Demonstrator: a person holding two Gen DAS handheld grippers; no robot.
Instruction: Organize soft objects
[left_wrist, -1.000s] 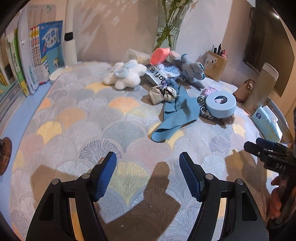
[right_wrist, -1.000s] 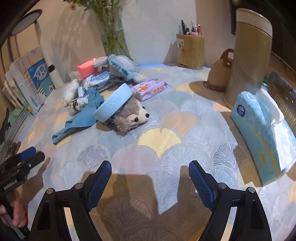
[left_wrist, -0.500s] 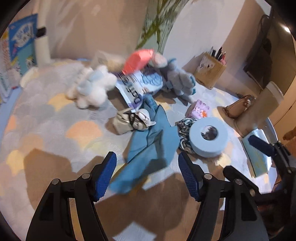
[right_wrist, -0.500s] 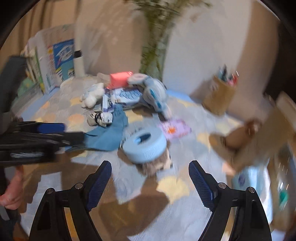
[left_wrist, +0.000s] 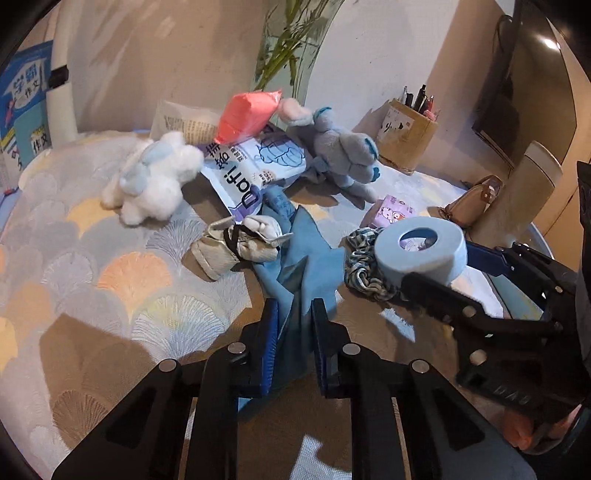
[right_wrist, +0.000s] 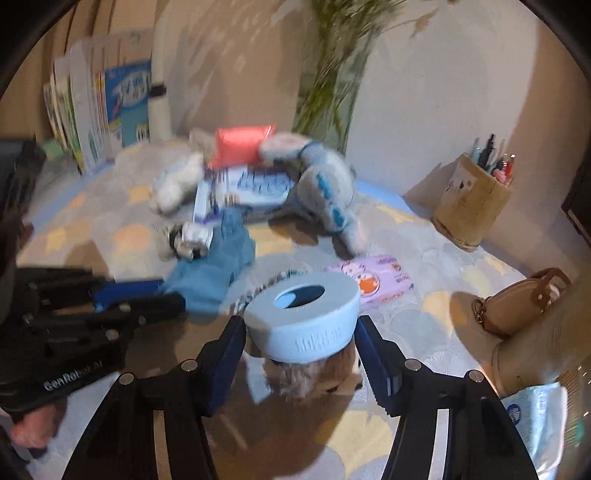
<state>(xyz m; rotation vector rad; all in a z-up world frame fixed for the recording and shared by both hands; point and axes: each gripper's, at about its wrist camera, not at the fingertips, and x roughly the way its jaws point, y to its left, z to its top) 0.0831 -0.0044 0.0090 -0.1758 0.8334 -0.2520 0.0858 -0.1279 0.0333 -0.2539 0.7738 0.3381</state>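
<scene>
A blue cloth (left_wrist: 306, 258) lies crumpled on the patterned tablecloth (left_wrist: 92, 258). My left gripper (left_wrist: 293, 314) is closing, and its pads pinch the cloth's near end. A light blue ring (right_wrist: 306, 332) rests on a brown plush toy (right_wrist: 303, 376). My right gripper (right_wrist: 301, 325) is closing around the ring, with a pad against each side. Farther back lie a white plush (left_wrist: 155, 177), a grey-blue plush (left_wrist: 343, 155), a beige pouch (left_wrist: 236, 247) and a striped scrunchie (left_wrist: 362, 273). In the right wrist view, blurred, the left gripper (right_wrist: 166, 295) holds the blue cloth (right_wrist: 218, 269).
A tissue pack (left_wrist: 255, 166) and a red packet (left_wrist: 247, 114) sit among the plush toys. A purple wipes pack (right_wrist: 373, 277), pen holder (right_wrist: 472, 199), brown purse (right_wrist: 517, 306) and tall flask (left_wrist: 524, 192) stand to the right. Books (right_wrist: 103, 110) and a vase (right_wrist: 328, 103) line the back.
Both grippers moved forward to the pile. The left one narrowed from wide open onto the blue cloth. The right one rolled and narrowed around the light blue ring.
</scene>
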